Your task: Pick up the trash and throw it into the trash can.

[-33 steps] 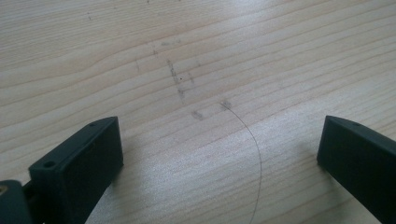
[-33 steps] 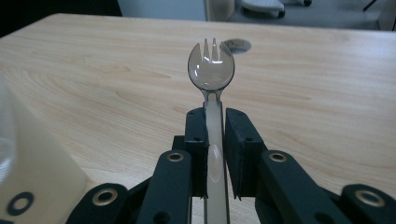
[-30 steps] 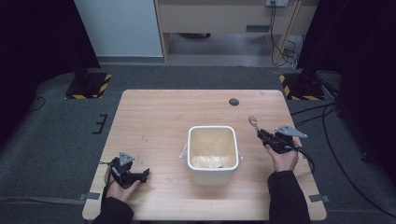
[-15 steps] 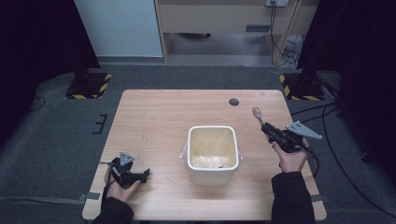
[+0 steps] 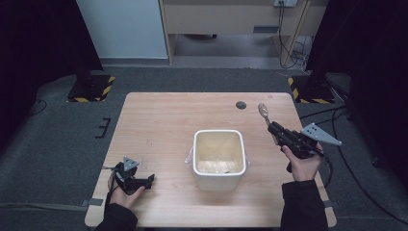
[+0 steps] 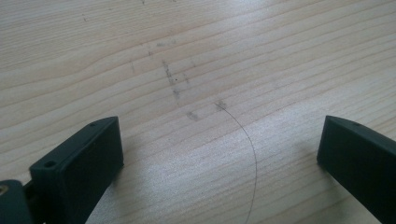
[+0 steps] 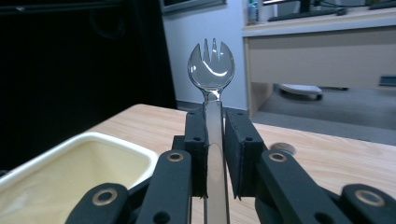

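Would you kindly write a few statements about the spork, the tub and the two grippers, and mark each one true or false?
1. The right gripper is shut on the spork. True.
2. The spork lies inside the white tub. False: it is held in the air to the tub's right.
3. The left gripper holds a cloth. False: its jaws stand open over bare table.
4. The spork's tines point away from the right gripper. True.
5. The tub stands on the floor. False: it stands on the table.
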`<action>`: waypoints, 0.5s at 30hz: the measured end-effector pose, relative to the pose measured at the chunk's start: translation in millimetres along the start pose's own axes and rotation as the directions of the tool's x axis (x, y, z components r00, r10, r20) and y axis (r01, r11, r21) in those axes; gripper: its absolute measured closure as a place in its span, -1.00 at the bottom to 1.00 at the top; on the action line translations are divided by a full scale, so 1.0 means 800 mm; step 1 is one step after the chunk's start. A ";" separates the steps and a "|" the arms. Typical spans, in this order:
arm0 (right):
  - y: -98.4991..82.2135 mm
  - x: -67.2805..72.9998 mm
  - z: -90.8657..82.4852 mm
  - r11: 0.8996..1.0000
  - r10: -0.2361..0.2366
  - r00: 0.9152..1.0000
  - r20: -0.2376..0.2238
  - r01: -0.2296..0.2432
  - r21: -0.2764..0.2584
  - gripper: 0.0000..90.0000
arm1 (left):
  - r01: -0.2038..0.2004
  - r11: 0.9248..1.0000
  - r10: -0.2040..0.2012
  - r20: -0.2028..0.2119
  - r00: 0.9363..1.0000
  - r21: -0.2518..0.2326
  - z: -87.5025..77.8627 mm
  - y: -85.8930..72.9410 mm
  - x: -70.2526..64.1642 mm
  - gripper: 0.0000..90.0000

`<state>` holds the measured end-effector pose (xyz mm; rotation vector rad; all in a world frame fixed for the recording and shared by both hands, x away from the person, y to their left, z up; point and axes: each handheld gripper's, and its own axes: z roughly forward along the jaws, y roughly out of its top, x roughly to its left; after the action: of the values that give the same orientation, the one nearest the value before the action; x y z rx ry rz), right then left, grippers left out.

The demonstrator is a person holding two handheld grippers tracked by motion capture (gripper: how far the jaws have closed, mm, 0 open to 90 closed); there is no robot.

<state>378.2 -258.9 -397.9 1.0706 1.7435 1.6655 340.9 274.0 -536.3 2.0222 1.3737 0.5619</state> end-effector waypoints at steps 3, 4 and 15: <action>0.003 0.010 0.003 1.000 -0.017 1.000 -0.019 0.017 0.006 0.77 | 0.000 1.000 0.000 0.000 1.000 0.000 0.000 0.000 0.000 -1.00; 0.004 0.013 0.004 1.000 -0.021 0.999 -0.029 0.021 0.005 0.77 | 0.000 1.000 0.000 0.000 1.000 0.000 0.000 0.000 0.000 -1.00; 0.007 0.043 0.014 0.999 -0.043 0.994 -0.102 0.045 0.018 0.77 | 0.000 1.000 0.000 0.000 1.000 0.000 0.000 0.000 0.000 -1.00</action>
<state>369.0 -225.0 -388.6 0.9638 1.8383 1.7058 340.9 274.0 -536.3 2.0222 1.3738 0.5618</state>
